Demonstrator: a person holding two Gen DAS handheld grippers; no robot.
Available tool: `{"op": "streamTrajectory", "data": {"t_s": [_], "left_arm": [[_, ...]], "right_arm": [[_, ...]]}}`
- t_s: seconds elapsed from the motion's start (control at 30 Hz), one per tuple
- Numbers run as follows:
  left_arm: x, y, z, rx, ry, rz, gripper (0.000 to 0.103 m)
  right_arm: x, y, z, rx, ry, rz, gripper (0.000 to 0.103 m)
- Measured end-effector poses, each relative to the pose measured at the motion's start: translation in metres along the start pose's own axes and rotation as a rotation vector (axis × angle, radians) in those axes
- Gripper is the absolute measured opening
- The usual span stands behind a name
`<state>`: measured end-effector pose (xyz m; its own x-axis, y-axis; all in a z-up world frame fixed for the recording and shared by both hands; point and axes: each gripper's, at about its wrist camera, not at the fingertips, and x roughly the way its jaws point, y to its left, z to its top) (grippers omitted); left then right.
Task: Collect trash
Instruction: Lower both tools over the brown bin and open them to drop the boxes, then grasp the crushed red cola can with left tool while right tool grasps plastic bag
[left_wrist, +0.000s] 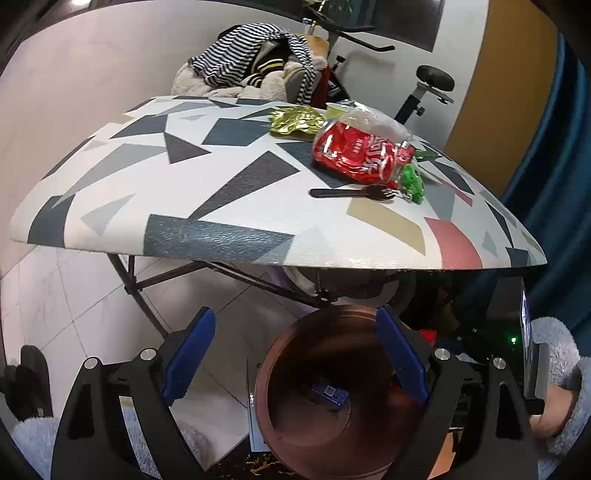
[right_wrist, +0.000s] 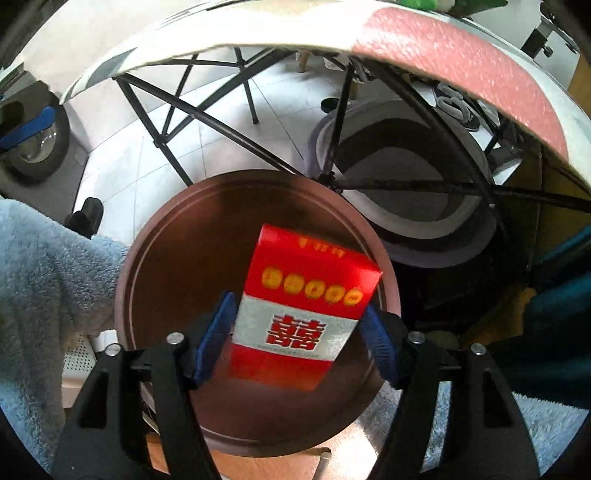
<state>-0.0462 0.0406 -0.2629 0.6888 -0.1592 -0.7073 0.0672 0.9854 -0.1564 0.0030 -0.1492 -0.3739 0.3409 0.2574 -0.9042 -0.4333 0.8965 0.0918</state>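
A brown round bin (left_wrist: 280, 343) stands on the floor under the patterned table's (left_wrist: 207, 236) front edge, with a small blue packet (left_wrist: 330, 394) at its bottom. My left gripper (left_wrist: 294, 312) hangs open and empty above the bin. On the table lie a crushed red wrapper (left_wrist: 358, 153), a gold wrapper (left_wrist: 295, 120), a green wrapper (left_wrist: 413, 181), a black fork (left_wrist: 347, 192) and a cup (left_wrist: 338, 109). In the right wrist view a red and silver box (right_wrist: 306, 302) sits blurred and tilted between my right gripper's (right_wrist: 298, 301) spread pads, over the bin (right_wrist: 166, 229). The pads do not press on it.
Black crossed table legs (right_wrist: 221, 122) run close behind the bin. A round grey and white object (right_wrist: 461, 221) lies under the table. A heap of clothes (left_wrist: 251, 62) and an exercise bike (left_wrist: 432, 81) stand beyond the table. Fluffy blue sleeves (right_wrist: 44, 266) flank the grippers.
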Motion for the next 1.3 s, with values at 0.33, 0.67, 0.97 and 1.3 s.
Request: {"op": "streamTrajectory", "data": {"t_s": [0.33, 0.67, 0.97, 1.3], "left_arm": [[0.001, -0.001, 0.001, 0.007, -0.006, 0.007, 0.086], [-0.001, -0.003, 0.003, 0.011, -0.019, 0.015, 0.086], [-0.003, -0.003, 0.004, 0.022, -0.025, 0.018, 0.086], [-0.012, -0.006, 0.032, 0.056, -0.055, -0.012, 0.086]], "right_arm": [[-0.031, -0.017, 0.006, 0.087, -0.134, -0.006, 0.097], [-0.053, -0.024, 0.009, 0.113, -0.224, -0.028, 0.097], [-0.069, -0.023, 0.010, 0.092, -0.293, -0.038, 0.097], [-0.112, -0.040, 0.031, 0.100, -0.384, -0.023, 0.097]]}}
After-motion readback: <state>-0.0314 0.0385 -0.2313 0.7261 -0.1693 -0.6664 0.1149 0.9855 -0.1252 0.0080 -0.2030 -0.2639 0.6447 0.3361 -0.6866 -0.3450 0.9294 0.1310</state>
